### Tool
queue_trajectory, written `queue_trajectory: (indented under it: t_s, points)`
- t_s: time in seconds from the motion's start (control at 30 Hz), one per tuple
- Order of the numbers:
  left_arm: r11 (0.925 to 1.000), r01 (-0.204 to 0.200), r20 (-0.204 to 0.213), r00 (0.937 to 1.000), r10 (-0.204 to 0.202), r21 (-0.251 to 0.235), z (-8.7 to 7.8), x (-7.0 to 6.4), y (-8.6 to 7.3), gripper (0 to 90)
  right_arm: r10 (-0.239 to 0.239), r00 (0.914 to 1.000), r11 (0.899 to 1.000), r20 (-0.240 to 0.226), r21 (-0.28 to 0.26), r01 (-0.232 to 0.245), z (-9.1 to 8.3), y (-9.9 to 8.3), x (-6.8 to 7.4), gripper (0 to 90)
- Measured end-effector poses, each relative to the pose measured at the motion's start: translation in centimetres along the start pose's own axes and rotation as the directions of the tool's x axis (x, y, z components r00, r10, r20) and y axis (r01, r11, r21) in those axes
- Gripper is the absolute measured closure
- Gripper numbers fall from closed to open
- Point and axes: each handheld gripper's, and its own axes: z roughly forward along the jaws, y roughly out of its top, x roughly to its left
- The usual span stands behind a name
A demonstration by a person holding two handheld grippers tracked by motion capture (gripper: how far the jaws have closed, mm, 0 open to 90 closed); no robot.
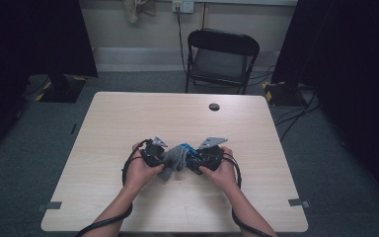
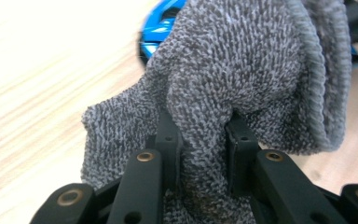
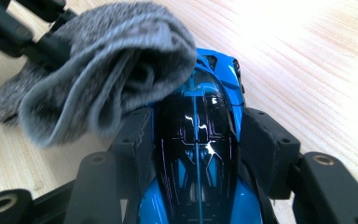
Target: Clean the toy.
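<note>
A grey knitted cloth (image 2: 242, 70) is pinched in my left gripper (image 2: 199, 135), whose jaws are shut on a fold of it. My right gripper (image 3: 195, 135) is shut on a blue and black toy car (image 3: 198, 154), one jaw against each side. The cloth (image 3: 98, 70) drapes over the front of the car. In the high view both grippers meet at the table's middle: left gripper (image 1: 154, 153), cloth (image 1: 174, 160), car (image 1: 190, 150), right gripper (image 1: 208, 155). The car's blue nose (image 2: 161, 28) peeks out behind the cloth.
The light wooden table (image 1: 128, 118) has a round cable hole (image 1: 214, 106) near its far edge. A black folding chair (image 1: 221, 59) stands beyond the table. Dark curtains hang at both sides. Cables trail from both grippers past the forearms.
</note>
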Motion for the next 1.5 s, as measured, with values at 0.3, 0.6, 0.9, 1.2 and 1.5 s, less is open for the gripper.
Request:
queue_trajectory:
  t_s: [0.3,0.6,0.9,1.2,1.5]
  points:
    - [0.9993,0.037,-0.042,0.9984,-0.037,-0.002,-1.2,1.5,-0.5,72.3,0.004,1.0,1.0,-0.001,0.002,-0.004,0.0,0.0,0.0,45.3]
    - [0.9974,-0.071,0.127,0.9892,0.072,-0.01,-3.1,-2.6,-1.9,72.4,0.005,1.0,1.0,0.0,0.012,-0.005,0.0,0.1,0.0,45.2]
    - [0.9811,-0.192,0.264,0.9476,0.18,0.022,-1.3,-7.5,-2.3,72.2,0.01,1.0,1.0,-0.001,0.017,-0.01,0.0,0.2,0.0,45.2]
    - [0.9858,-0.167,0.252,0.9549,0.156,0.02,0.6,-7.9,-1.3,72.0,0.014,0.9999,1.0,-0.002,0.012,-0.014,0.0,0.1,-0.1,45.2]
    - [0.9836,-0.176,0.209,0.9642,0.163,0.041,-0.5,-7.1,-1.7,71.4,0.012,0.9999,1.0,-0.002,0.008,-0.012,-0.1,0.0,-0.1,45.2]
